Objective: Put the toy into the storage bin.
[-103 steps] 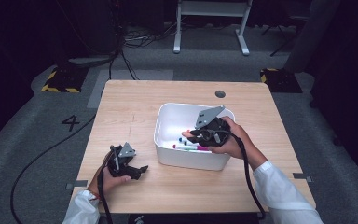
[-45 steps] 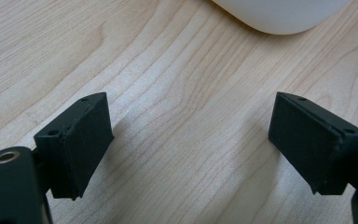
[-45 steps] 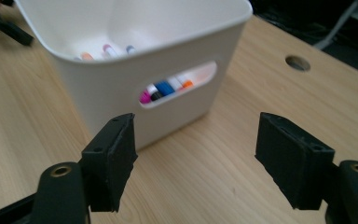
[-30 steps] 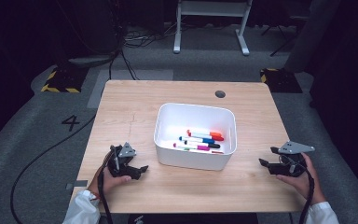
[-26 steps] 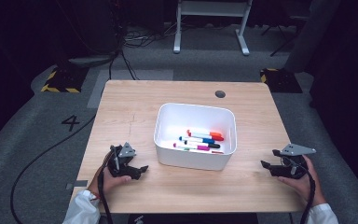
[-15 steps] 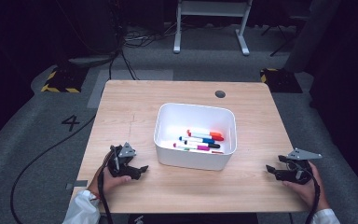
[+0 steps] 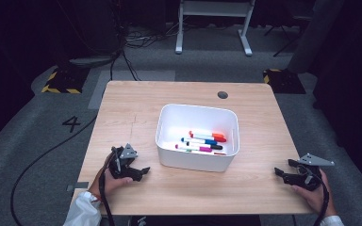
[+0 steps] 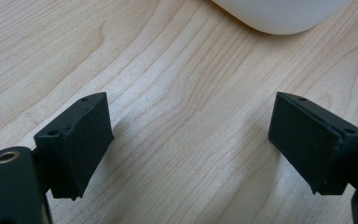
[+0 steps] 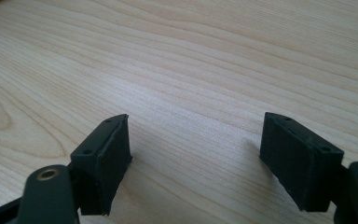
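The right tool (image 7: 287, 174) rests at the worktop's (image 7: 136, 108) near right corner, jaws spread wide and holding nothing; the left tool (image 7: 139, 173) sits near the near left corner, equally wide and empty (bare wood between its jaws). The markers (image 7: 202, 141) lie in the white bin (image 7: 169, 120) mid-worktop, well apart from both tools

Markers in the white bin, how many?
3 that I can tell, side by side in the bin: orange-capped marker farthest back, blue marker in the middle, pink marker nearest. Another may be hidden.
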